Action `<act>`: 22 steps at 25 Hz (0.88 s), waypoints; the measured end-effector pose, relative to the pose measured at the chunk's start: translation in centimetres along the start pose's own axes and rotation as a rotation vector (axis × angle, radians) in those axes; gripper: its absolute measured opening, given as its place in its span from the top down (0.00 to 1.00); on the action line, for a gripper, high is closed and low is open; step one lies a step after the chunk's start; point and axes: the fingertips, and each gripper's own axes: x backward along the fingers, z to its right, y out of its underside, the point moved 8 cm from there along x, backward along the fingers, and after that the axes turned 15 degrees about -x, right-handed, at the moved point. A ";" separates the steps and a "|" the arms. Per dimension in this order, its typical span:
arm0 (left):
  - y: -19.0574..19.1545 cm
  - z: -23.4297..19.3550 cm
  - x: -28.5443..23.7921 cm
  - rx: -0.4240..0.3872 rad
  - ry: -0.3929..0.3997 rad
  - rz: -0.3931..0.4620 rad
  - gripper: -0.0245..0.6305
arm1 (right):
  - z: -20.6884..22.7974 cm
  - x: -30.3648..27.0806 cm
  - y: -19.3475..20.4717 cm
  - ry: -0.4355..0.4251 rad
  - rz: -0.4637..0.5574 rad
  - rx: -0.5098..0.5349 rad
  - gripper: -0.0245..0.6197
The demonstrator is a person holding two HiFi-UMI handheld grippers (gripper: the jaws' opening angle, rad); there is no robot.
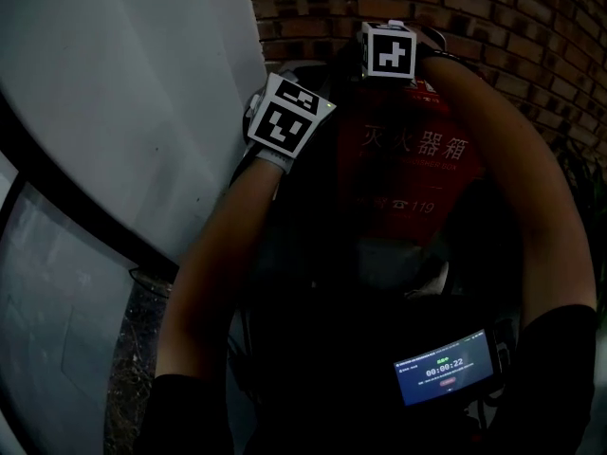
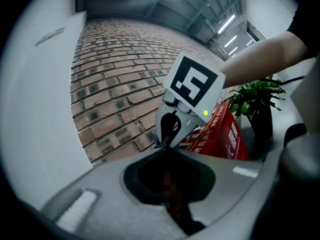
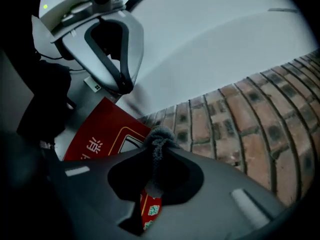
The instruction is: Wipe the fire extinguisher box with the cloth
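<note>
My right gripper [image 3: 159, 134] is clenched on the grey cloth [image 3: 155, 156]: a knotted wad sticks out past the jaw tips and a strip hangs back between them. My left gripper [image 2: 165, 151] has its jaws pressed together with nothing I can make out in them. The red fire extinguisher box [image 1: 410, 173] stands against the brick wall [image 1: 493, 27] straight in front of me, with pale characters across its face. Both grippers are up at its top end, the right one over the top edge and the left one just beside the box's left side, near the pale grey wall [image 1: 133, 93]. I cannot tell whether the cloth touches the box. A potted plant [image 2: 256, 101] stands just beside the box. A phone showing a timer [image 1: 446, 366] hangs below my right forearm
</note>
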 end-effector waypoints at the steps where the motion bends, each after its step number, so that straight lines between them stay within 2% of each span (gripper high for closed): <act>1: 0.0 0.0 0.1 0.003 0.001 0.006 0.96 | -0.3 -0.6 0.0 -0.006 -0.016 0.005 0.92; 10: -1.6 1.2 -0.4 -0.017 0.035 0.048 0.96 | 0.3 -1.1 3.4 -0.047 -0.084 -0.090 0.92; 17: -4.2 3.8 -3.2 -0.011 0.079 0.048 0.96 | 0.1 2.0 8.7 -0.012 -0.104 -0.116 0.92; 22: -7.1 6.0 -5.3 -0.041 0.119 0.047 0.96 | 0.2 4.5 12.9 0.044 -0.109 -0.082 0.92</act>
